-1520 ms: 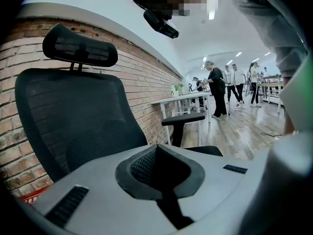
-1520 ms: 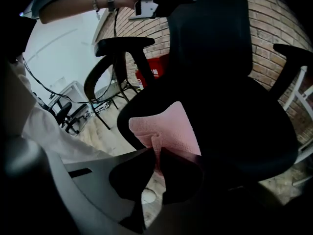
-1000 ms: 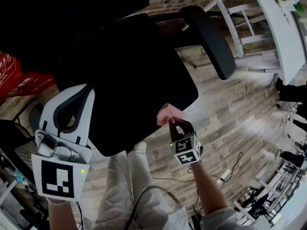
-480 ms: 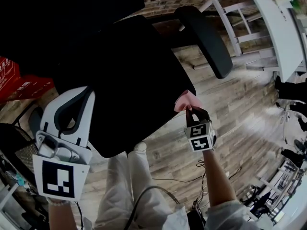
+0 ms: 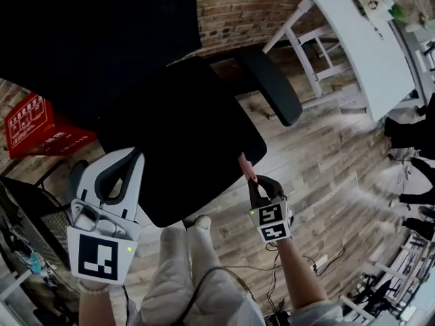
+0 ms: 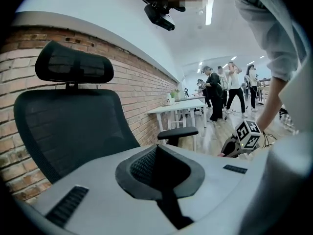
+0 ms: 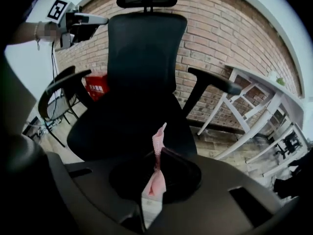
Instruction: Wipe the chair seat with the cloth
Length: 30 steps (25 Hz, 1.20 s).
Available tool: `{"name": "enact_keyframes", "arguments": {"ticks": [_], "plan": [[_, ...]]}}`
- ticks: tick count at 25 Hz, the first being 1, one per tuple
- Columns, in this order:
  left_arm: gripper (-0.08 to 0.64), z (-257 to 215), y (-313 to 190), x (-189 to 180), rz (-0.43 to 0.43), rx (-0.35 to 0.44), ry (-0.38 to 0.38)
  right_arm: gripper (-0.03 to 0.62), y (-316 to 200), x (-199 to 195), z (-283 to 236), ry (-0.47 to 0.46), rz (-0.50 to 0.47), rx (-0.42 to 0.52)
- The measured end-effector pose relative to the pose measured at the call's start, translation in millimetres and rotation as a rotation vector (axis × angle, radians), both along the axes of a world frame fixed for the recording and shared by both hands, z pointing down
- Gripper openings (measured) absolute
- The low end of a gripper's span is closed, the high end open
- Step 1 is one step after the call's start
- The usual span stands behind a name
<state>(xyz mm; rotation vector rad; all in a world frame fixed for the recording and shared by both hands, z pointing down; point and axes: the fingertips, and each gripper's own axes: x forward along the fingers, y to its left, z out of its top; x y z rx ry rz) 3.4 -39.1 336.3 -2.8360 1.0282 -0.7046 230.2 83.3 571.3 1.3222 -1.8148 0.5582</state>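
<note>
The black chair seat [image 5: 183,131] fills the middle of the head view, with its backrest [image 7: 144,58] upright behind it. My right gripper [image 5: 257,182] is shut on a pink cloth [image 5: 245,168], which sticks up thin and crumpled from the jaws [image 7: 158,140]. It hovers just off the seat's front right edge, over the floor, and the cloth is not touching the seat. My left gripper [image 5: 129,160] is held up at the seat's front left, shut with nothing in it [image 6: 157,151]. It faces the backrest [image 6: 68,126].
The right armrest [image 5: 268,83] juts out beyond the seat. A white table [image 5: 353,39] stands at the far right by the brick wall [image 5: 234,5]. A red crate [image 5: 41,124] sits on the left. Light trousers [image 5: 194,263] are below, and cables [image 5: 319,260] lie on the wood floor.
My right gripper carried the pink cloth rightward along the seat's front edge, then off it; the cloth is now clear of the seat. The left gripper stayed nearly still.
</note>
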Motion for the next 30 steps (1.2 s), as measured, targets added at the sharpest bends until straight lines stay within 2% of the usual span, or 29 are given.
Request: {"name": "enact_keyframes", "arguments": {"ticks": [5, 8, 12, 17, 23, 27, 30], "plan": [[0.018, -69.2, 23.6, 2.3, 0.071, 0.065, -0.007, 0.055, 5.1, -28.1, -92.5, -0.073, 0.010, 0.108], [0.018, -108.2, 44.9, 6.5, 0.105, 0.095, -0.011, 0.055, 14.5, -38.2, -150.6, -0.084, 0.000, 0.177], [0.018, -159.0, 59.7, 16.5, 0.122, 0.147, 0.002, 0.055, 11.7, -37.3, -223.6, -0.102, 0.005, 0.277], [0.018, -215.2, 78.7, 18.7, 0.126, 0.159, 0.024, 0.055, 18.1, -40.0, -309.9, -0.134, 0.028, 0.353], [0.018, -260.2, 107.4, 15.7, 0.134, 0.209, 0.048, 0.055, 30.6, -54.9, -389.4, -0.157, 0.040, 0.479], [0.018, -277.4, 124.8, 18.7, 0.160, 0.208, 0.066, 0.055, 33.9, -66.9, -427.6, -0.177, 0.017, 0.571], [0.018, -286.6, 135.9, 22.6, 0.180, 0.208, 0.079, 0.055, 37.7, -79.6, -448.0, -0.206, -0.002, 0.600]]}}
